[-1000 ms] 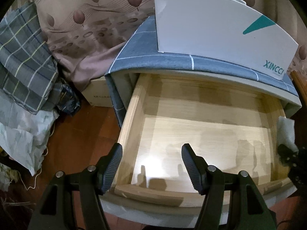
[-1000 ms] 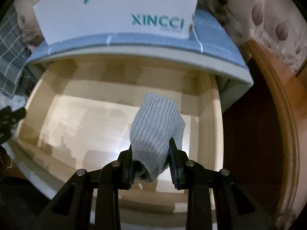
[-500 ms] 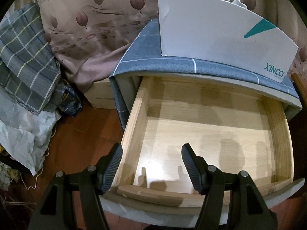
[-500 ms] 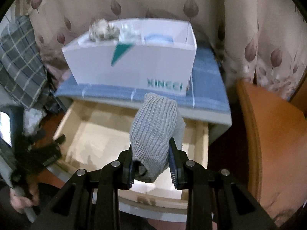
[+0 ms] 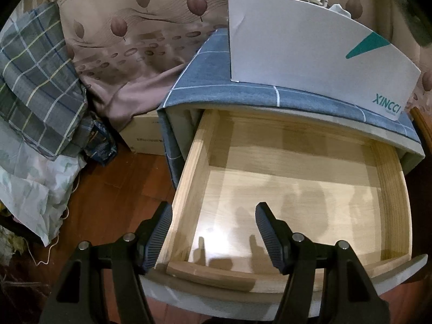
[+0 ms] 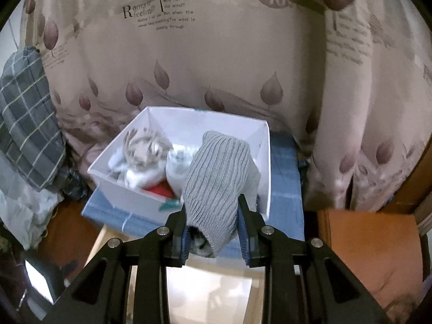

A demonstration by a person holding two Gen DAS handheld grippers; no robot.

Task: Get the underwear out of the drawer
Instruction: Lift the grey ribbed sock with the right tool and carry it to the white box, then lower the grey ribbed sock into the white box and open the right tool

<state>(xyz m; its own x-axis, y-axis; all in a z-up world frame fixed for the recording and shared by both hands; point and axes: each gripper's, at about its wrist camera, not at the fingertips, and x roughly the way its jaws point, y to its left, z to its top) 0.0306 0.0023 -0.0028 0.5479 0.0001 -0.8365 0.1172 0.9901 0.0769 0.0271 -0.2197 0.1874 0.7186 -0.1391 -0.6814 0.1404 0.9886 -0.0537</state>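
Underwear [image 6: 218, 186] sits pinched between right tool [image 6: 213, 232] pads.

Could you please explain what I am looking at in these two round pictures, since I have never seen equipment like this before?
There is no robot: a person holds a two-fingered clamp in each hand, and each clamp carries a wide-angle camera looking along its fingers, hence the round pictures. The left-hand view shows the left gripper open, holding nothing, above an open wooden drawer whose visible inside looks bare. The right-hand view shows the right gripper clamped on a grey ribbed garment, raised in front of a white box. That box sits on a blue checked cloth covering the cabinet and already holds other, blurred items.
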